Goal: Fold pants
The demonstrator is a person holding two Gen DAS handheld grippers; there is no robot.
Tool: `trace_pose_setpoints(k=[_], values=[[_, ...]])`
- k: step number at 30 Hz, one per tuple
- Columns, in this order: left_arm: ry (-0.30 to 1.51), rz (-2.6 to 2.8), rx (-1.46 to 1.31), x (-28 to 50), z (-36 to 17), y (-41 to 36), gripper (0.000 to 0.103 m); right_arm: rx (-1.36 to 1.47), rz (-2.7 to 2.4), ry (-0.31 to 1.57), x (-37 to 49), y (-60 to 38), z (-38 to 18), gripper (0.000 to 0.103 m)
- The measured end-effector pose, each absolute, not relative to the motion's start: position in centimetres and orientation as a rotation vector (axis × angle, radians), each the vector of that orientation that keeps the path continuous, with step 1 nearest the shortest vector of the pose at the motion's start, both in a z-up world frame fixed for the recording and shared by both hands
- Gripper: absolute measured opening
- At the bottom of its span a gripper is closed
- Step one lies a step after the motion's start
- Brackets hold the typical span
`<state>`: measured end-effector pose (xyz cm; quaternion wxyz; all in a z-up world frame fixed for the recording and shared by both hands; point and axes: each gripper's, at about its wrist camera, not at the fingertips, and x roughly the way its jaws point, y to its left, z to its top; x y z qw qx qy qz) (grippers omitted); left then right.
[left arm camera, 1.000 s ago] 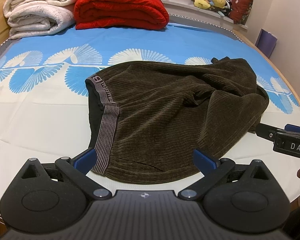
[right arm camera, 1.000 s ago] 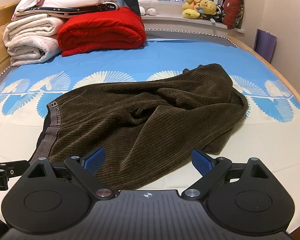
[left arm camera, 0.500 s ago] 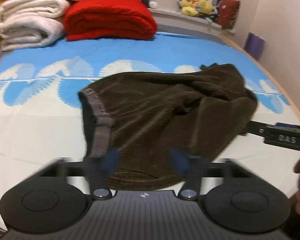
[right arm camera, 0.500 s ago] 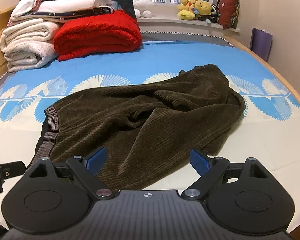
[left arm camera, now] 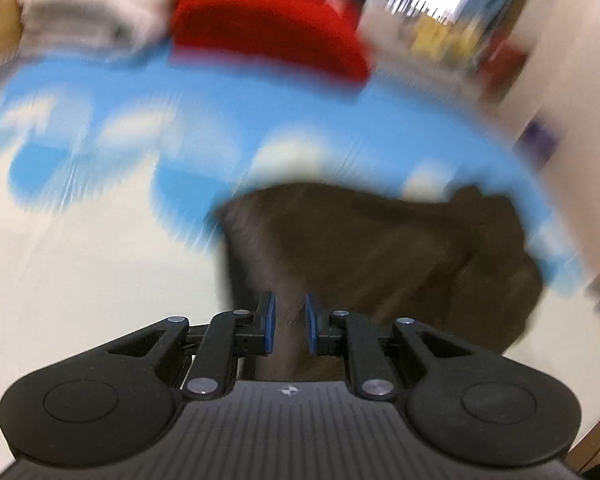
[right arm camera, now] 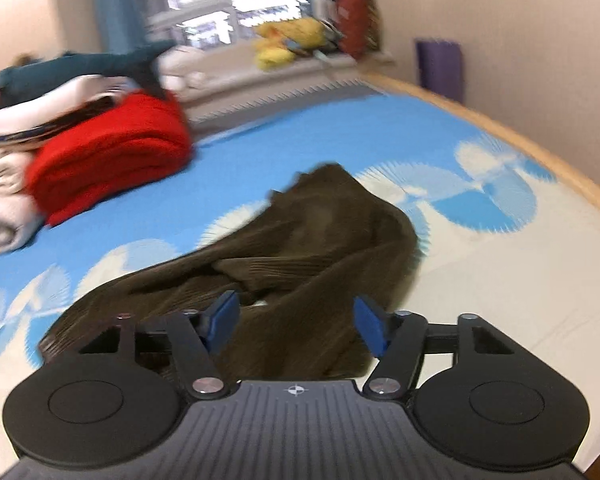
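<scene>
Brown corduroy pants (right arm camera: 300,248) are seen rumpled on the bed (right arm camera: 500,280), across its near half and toward the right edge, with the task barely begun. The left gripper (left arm camera: 287,322), whose pads stood wide apart a second ago, is now drawn nearly together on the near edge of the cloth by the waistband; a strip of fabric is seen between the pads, so a pinch is judged to have been made, though a narrow gap on either side is left by the blur. Heavy smear in the left view suggests the tool is being swung or lifted. The right gripper (right arm camera: 296,324) has been brought closer over the near hem, and its spread has been narrowed by perhaps a third; nothing is yet clamped, though cloth lies between the pads and under them. The garment, flatter half a second ago, is now bunched into a ridge running from the near edge toward the far right corner.

A lift and shake-out is judged to be in hand before any fold is laid. A red blanket (right arm camera: 112,156) is stacked at the far left corner, well apart from the work.
</scene>
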<state>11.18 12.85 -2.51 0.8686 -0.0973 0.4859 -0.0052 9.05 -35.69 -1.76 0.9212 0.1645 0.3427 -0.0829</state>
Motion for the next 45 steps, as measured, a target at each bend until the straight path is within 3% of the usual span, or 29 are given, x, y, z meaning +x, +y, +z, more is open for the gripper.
trace_pose_setpoints(k=[6,12,14,19,22,23,26,30,35,37,38,45], values=[[1.064,-0.050,-0.247,12.7,-6.4,12.6,0.021,0.541,-0.286,0.888,13.7,-40.9,-8.7,0.062],[1.150,-0.017,-0.339,14.8,-11.0,13.7,0.048,0.650,-0.312,1.018,17.0,-41.2,-13.6,0.065],[1.177,-0.024,-0.358,15.3,-12.1,13.9,0.068,0.666,-0.309,1.039,18.0,-40.8,-14.6,0.068],[1.211,-0.058,-0.312,16.0,-13.2,12.9,0.078,0.636,-0.354,1.122,19.7,-39.8,-16.8,0.068],[1.251,-0.069,-0.275,16.5,-14.3,12.1,0.078,0.674,-0.368,1.123,20.3,-39.5,-17.4,0.066],[1.262,-0.069,-0.260,16.6,-14.6,11.9,0.078,0.662,-0.375,1.124,20.4,-39.3,-17.3,0.062],[1.266,-0.076,-0.212,16.5,-15.0,11.2,0.078,0.600,-0.391,1.112,20.6,-38.6,-16.8,0.034],[1.236,-0.104,-0.136,16.1,-15.2,10.0,0.077,0.610,-0.380,1.057,19.7,-38.9,-15.1,0.024],[1.184,-0.110,-0.076,15.1,-14.8,10.0,0.039,0.488,-0.275,0.928,17.7,-37.4,-9.8,0.020],[1.156,-0.117,-0.094,14.6,-14.1,10.4,0.031,0.455,-0.208,0.871,16.3,-36.9,-7.7,0.016],[1.140,-0.117,-0.105,14.3,-13.7,10.6,0.025,0.437,-0.174,0.853,15.6,-36.7,-6.9,0.003],[0.978,-0.094,-0.148,11.1,-10.1,12.9,0.020,0.278,0.126,0.854,11.5,-35.9,-4.0,0.000]])
